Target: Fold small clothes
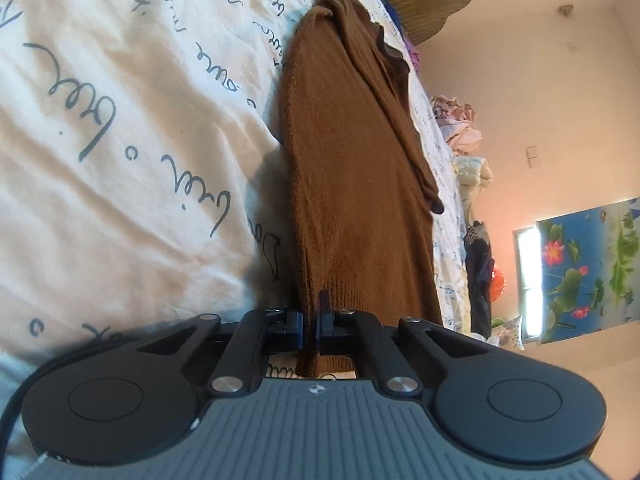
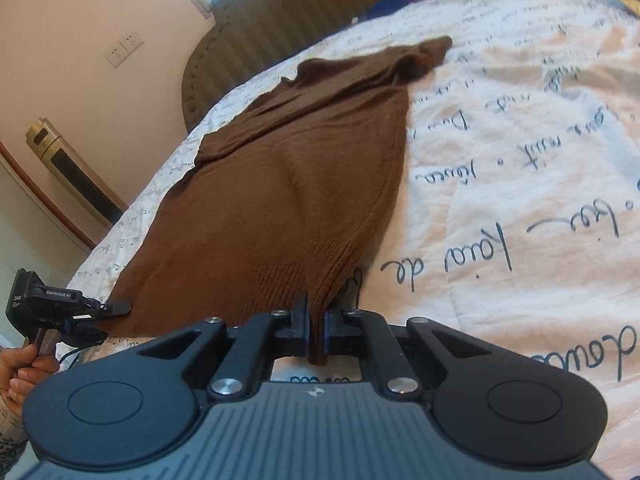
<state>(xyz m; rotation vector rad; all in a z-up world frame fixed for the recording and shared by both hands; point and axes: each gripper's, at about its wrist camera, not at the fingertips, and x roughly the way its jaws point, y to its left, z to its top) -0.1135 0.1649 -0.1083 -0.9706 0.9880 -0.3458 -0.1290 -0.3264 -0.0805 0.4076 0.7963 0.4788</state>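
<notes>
garment: brown knit sweater (image 2: 280, 184) lies flat on the script-printed quilt (image 2: 520, 184), sleeves already laid in
left gripper (image 1: 310, 326): clenched on one hem corner
right gripper (image 2: 316, 330): clenched on the other hem corner
progress: judged mid-fold; hem-to-collar fold remains

The left gripper (image 1: 309, 330), at six o'clock, is clamped on the ribbed hem of the brown sweater (image 1: 352, 152). The sweater runs toward twelve o'clock over the lettered quilt (image 1: 120, 128). A flower mural (image 1: 588, 272) hangs at three o'clock.
</notes>
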